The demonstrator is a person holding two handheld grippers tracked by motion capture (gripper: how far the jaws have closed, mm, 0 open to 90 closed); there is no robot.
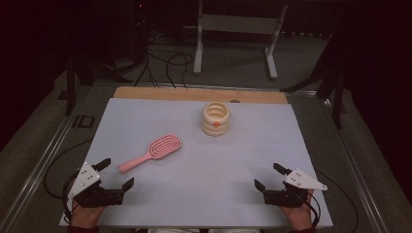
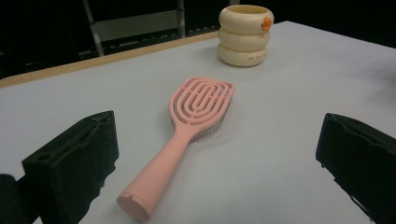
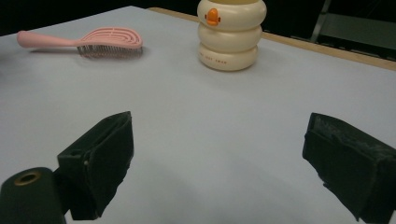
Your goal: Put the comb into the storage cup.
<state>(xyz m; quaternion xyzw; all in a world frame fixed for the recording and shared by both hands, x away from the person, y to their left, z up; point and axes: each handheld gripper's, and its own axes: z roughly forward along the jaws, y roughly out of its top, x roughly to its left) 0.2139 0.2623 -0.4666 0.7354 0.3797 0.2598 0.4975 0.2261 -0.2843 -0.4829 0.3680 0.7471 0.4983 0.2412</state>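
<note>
The brush [image 1: 151,152] lies flat on the counter [image 1: 243,160], just ahead of the left fingers [image 1: 115,174] and well apart from the right fingers [image 1: 272,175], so the left hand is clearly the nearer one. Its long axis runs from the handle end, which points back toward the left fingers, out to the slotted head farther off and slightly to their right; in the left gripper view the handle [image 2: 154,182] sits between the two fingers' line of sight, bristles down. Both pairs of fingers stand wide apart with nothing between them. Beyond the brush stands a cream ringed cup [image 1: 215,118], apart from it. The pale counter is otherwise bare; the room behind is dark, with a stand [image 1: 236,29] and cables on the floor.
</note>
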